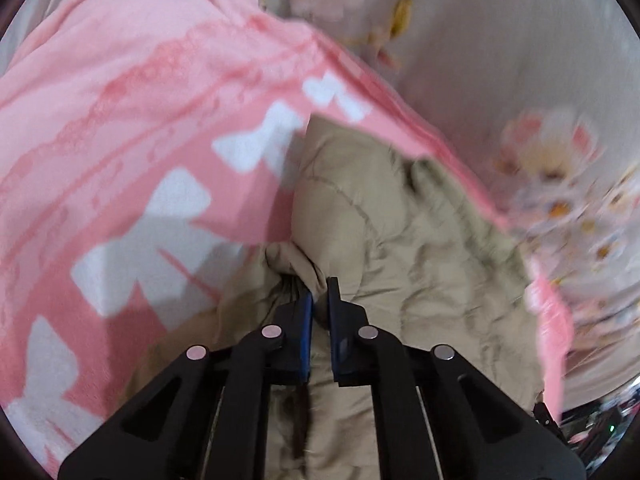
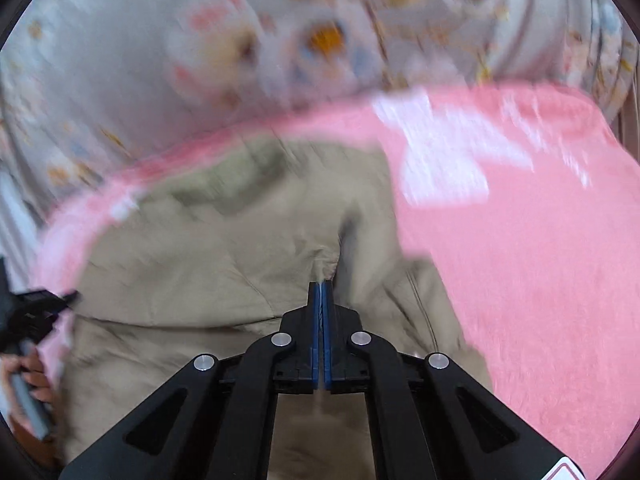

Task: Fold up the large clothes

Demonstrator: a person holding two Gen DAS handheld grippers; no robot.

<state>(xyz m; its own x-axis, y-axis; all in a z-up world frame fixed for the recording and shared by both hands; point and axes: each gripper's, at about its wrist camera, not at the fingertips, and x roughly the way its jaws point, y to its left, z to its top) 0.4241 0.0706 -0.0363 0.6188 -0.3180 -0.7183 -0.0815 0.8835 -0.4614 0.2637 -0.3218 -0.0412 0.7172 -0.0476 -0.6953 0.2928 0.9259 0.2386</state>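
Left wrist view: pink blanket (image 1: 132, 128) with white bow shapes fills the left and upper left; the khaki padded garment (image 1: 400, 232) lies centre to lower right on it; floral bedsheet (image 1: 520, 80) at upper right. The left gripper (image 1: 320, 292), lower centre, is nearly closed, pinching a fold of the garment. Right wrist view: a hand (image 2: 28, 384) at lower left; the right gripper (image 2: 321, 288), closed on a garment ridge, lower centre.

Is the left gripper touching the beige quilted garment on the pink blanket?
Touching. In the left wrist view the left gripper has its jaws pinched on a bunched fold of the beige quilted garment, with cloth between the blue pads.
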